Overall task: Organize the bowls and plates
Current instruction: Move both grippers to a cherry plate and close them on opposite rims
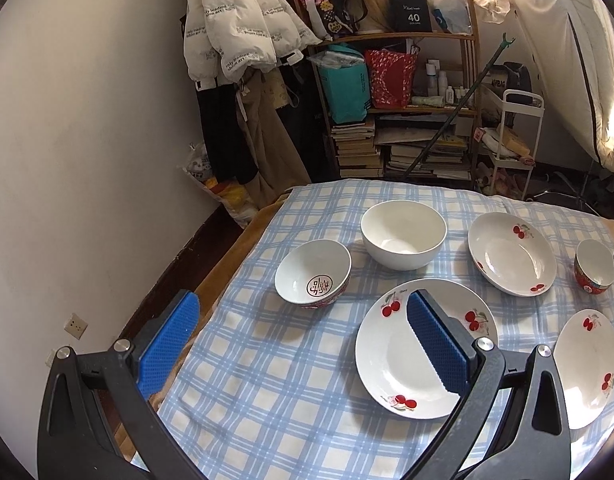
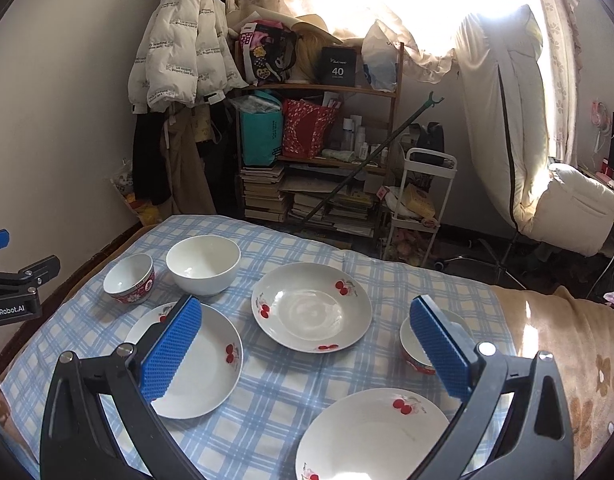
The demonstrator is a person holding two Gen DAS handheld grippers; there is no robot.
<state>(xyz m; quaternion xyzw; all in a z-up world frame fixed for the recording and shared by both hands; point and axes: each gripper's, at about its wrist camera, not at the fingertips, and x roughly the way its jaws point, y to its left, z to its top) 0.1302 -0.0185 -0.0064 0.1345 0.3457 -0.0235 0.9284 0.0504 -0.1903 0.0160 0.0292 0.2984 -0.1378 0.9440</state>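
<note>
Both my left gripper (image 1: 303, 340) and right gripper (image 2: 307, 356) were spread wide, holding nothing, above the checked tablecloth (image 2: 267, 412). Three cherry plates (image 2: 312, 306), a plain white bowl (image 2: 203, 265) and two red-patterned bowls (image 2: 129, 278) sat apart on it, unstacked.

The tablecloth (image 2: 267, 412) is blue-and-white check. Three plates (image 2: 311, 308) are white with red cherries; the large bowl (image 2: 203, 266) is plain white, the small bowls (image 2: 129, 278) red-patterned outside.
</note>
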